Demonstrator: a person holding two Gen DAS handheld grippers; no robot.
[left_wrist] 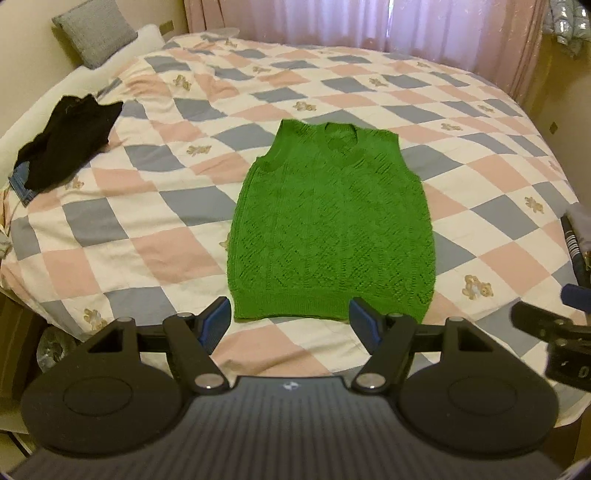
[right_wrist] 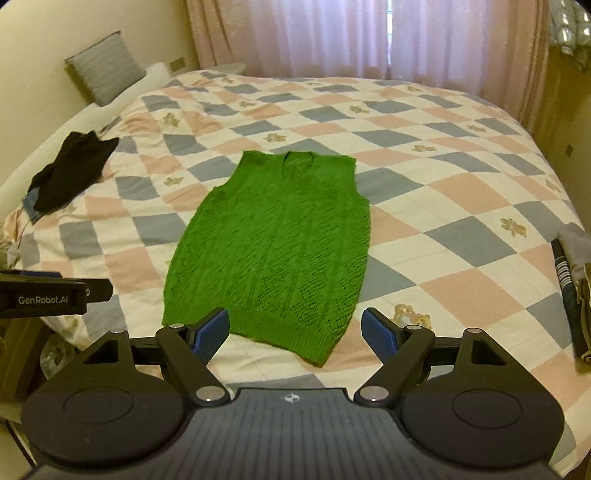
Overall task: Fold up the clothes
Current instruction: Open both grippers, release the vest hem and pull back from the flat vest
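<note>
We find the green knitted vest [left_wrist: 330, 221] spread flat and full-length on the checked quilt [left_wrist: 147, 243], near the middle of the bed, neck toward the curtains [left_wrist: 332, 22] and ribbed hem toward us. No fold shows in it; both armholes and the V-neck lie open to view. The left gripper [left_wrist: 290, 319] hangs just short of the hem, jaws wide apart and holding nothing. The right gripper [right_wrist: 295, 328] stands likewise near the hem's right corner, jaws spread and empty.

We judge the vest to be laid out ready for folding, with neither tool in contact. The next move calls for a grip on two matching points of one edge, hem corners or one side, and the loose knit will stretch if it is pulled unevenly.

Further out, a black garment [left_wrist: 68, 140] lies crumpled at the left edge over a piece of denim [left_wrist: 20, 184]. Dark and grey clothes [right_wrist: 574, 280] rest at the right edge. A grey cushion [left_wrist: 94, 31] leans against the wall.
</note>
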